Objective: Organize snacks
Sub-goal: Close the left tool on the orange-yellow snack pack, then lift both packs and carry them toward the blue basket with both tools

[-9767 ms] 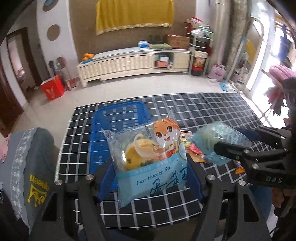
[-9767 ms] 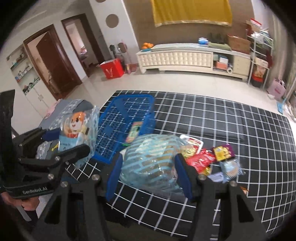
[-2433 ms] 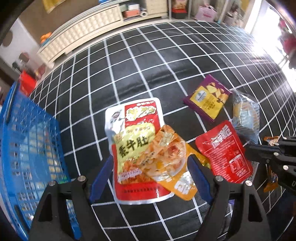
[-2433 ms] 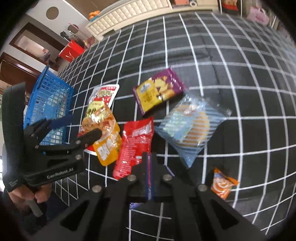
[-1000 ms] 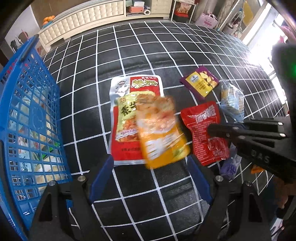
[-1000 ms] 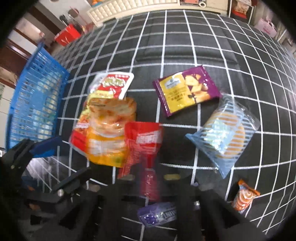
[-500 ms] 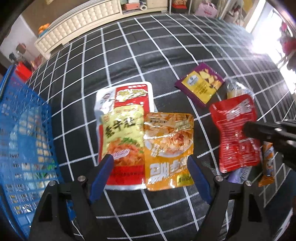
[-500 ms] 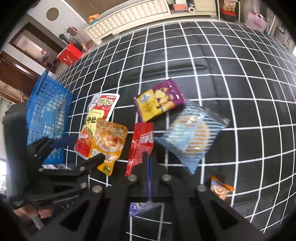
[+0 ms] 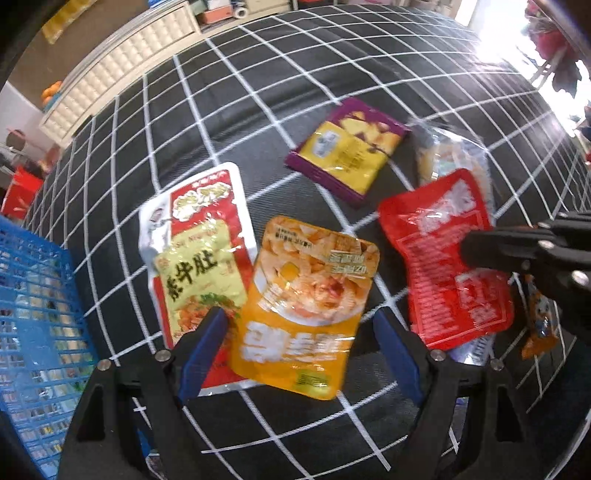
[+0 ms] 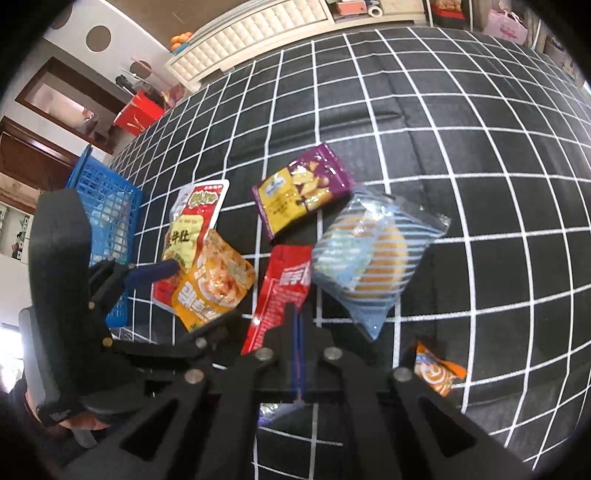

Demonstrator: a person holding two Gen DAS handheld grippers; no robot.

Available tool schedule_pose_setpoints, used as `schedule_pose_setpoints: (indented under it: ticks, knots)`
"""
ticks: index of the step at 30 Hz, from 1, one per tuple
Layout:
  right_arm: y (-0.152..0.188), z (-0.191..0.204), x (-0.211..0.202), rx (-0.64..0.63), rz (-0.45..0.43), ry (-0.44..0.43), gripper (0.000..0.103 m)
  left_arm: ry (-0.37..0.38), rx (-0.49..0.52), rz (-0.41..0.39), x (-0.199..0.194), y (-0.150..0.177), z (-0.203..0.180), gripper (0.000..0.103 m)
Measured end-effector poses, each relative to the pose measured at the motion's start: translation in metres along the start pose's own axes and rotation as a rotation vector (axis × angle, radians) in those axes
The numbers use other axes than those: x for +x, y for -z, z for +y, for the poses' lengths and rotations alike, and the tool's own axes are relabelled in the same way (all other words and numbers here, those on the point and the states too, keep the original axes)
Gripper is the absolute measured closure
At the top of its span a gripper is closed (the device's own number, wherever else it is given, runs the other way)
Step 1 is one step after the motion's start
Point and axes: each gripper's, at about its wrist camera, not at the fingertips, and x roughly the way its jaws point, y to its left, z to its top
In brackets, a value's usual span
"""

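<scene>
My left gripper (image 9: 297,345) is open, its blue pads on either side of an orange snack pouch (image 9: 306,306) that lies over a red-and-yellow pouch (image 9: 195,251). My right gripper (image 10: 297,317) is shut on a red pouch (image 10: 284,288), also seen in the left wrist view (image 9: 443,266), and holds it lifted. The left gripper (image 10: 155,275) shows in the right wrist view beside the orange pouch (image 10: 216,280). A blue basket (image 9: 33,332) stands at the left.
On the black grid-patterned cloth (image 10: 480,147) lie a purple-and-yellow packet (image 10: 301,188), a clear blue-striped cake bag (image 10: 373,254), a small orange snack (image 10: 434,369) and a purple wrapper (image 9: 476,345). A white cabinet (image 10: 258,26) stands behind.
The right gripper has raised the red pouch off the cloth. The left gripper has moved down closer around the orange pouch.
</scene>
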Motion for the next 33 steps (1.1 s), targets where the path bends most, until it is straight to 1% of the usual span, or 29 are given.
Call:
schedule_pose_setpoints:
  ticks: [1,2,3,4,5,7,8,9,10,11,13,14,15,16,20,26,28,29,31,32,33]
  knots:
    - [0.001,-0.002,-0.001,0.002,0.001,-0.005,0.101,0.006,0.000,-0.005,0.000,0.004,-0.006,0.027]
    - [0.001,-0.002,-0.002,0.003,0.003,-0.008,0.101,0.042,-0.009,-0.005,0.000,0.005,-0.005,0.041]
    - [0.002,-0.002,-0.002,0.004,0.005,-0.011,0.101,0.074,-0.020,-0.003,-0.001,0.006,-0.006,0.044]
    - [0.002,-0.001,-0.002,0.003,0.005,-0.010,0.101,0.074,0.000,-0.007,-0.003,0.006,-0.011,0.057]
    - [0.002,0.000,-0.002,0.000,0.007,-0.011,0.101,0.074,0.022,-0.010,-0.005,0.007,-0.016,0.063]
    - [0.003,0.002,-0.002,-0.005,0.006,-0.012,0.101,0.034,0.052,-0.021,-0.010,0.008,-0.029,0.069]
    - [0.003,0.004,-0.002,-0.006,0.006,-0.013,0.101,0.027,0.056,-0.029,-0.012,0.008,-0.032,0.077]
    - [0.004,0.005,-0.002,-0.007,0.005,-0.015,0.101,0.042,0.046,-0.044,-0.016,0.007,-0.034,0.086]
    - [0.004,0.006,-0.003,-0.010,0.004,-0.016,0.101,0.092,0.018,-0.036,-0.018,0.006,-0.037,0.103]
    - [0.005,0.007,-0.004,-0.012,0.003,-0.020,0.101,0.099,-0.017,-0.026,-0.017,0.005,-0.035,0.103]
    - [0.005,0.009,-0.004,-0.010,0.001,-0.026,0.101,0.067,-0.043,-0.027,-0.012,0.007,-0.034,0.103]
    - [0.006,0.009,-0.006,-0.009,-0.001,-0.031,0.101,0.078,-0.065,-0.021,-0.010,0.008,-0.030,0.103]
    - [0.006,0.010,-0.007,-0.008,-0.003,-0.033,0.101,0.105,-0.081,-0.033,-0.012,0.010,-0.028,0.103]
    - [0.007,0.010,-0.009,-0.008,-0.006,-0.034,0.101,0.113,-0.087,-0.038,-0.012,0.009,-0.026,0.103]
    - [0.007,0.014,-0.015,-0.009,-0.014,-0.030,0.101,0.140,-0.087,-0.075,-0.027,0.014,-0.020,0.103]
    - [0.010,0.027,-0.027,-0.025,-0.037,-0.008,0.101,0.123,-0.075,-0.144,-0.067,0.041,-0.005,0.103]
    - [0.012,0.031,-0.033,-0.027,-0.046,-0.001,0.101,0.118,-0.062,-0.149,-0.072,0.044,-0.003,0.103]
    - [0.013,0.033,-0.035,-0.030,-0.050,0.003,0.101,0.112,-0.057,-0.156,-0.074,0.052,-0.002,0.103]
    - [0.015,0.035,-0.040,-0.033,-0.056,0.010,0.101,0.117,-0.043,-0.168,-0.071,0.045,0.001,0.103]
    - [0.016,0.036,-0.040,-0.032,-0.057,0.013,0.101,0.117,-0.042,-0.173,-0.071,0.044,-0.001,0.100]
    - [0.016,0.035,-0.040,-0.030,-0.056,0.015,0.101,0.100,-0.038,-0.165,-0.070,0.044,-0.001,0.094]
